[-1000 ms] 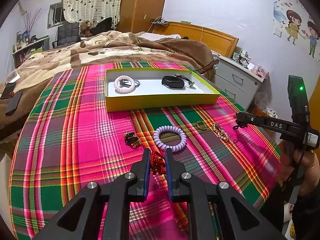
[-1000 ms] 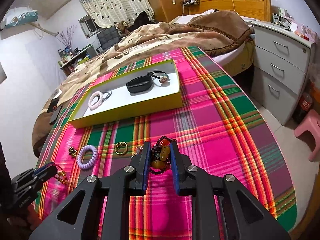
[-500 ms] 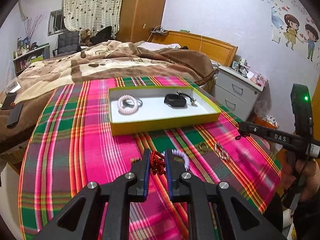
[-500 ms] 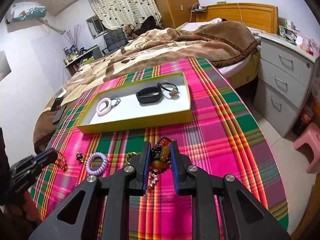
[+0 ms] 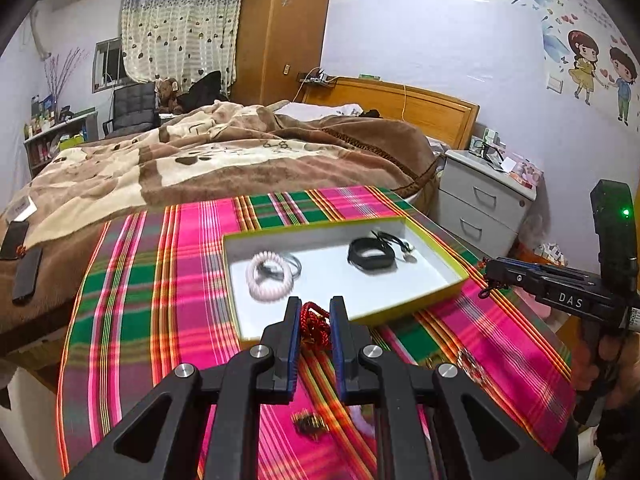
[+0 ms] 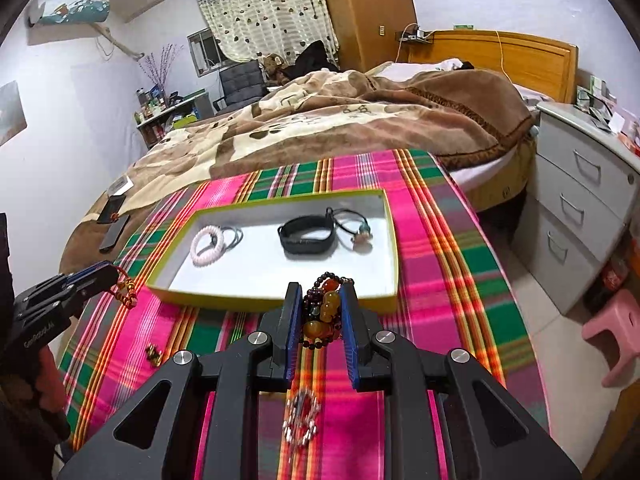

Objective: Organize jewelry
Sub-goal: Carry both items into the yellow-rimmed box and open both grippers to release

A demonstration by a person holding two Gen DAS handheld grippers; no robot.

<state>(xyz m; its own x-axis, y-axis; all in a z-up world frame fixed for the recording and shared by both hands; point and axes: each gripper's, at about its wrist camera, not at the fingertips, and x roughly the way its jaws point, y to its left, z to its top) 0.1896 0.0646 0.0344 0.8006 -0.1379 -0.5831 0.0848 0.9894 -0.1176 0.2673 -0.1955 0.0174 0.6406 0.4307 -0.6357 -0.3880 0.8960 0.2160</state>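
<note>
Both tongs are raised near the yellow-rimmed tray (image 6: pixel 394 240) on the plaid-covered worktop (image 6: pixel 432 300), apparently ready to drop pieces in. Left tongs (image 5: pixel 315 322) pinch a red knotted charm (image 5: pixel 314 322); right tongs (image 6: pixel 320 314) clamp an amber bead bracelet (image 6: pixel 324 312).

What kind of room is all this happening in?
It looks like a home bedroom. There is a bed with a brown blanket and a wooden headboard, a white bedside drawer unit, and a tall wooden wardrobe by the curtained window.
</note>
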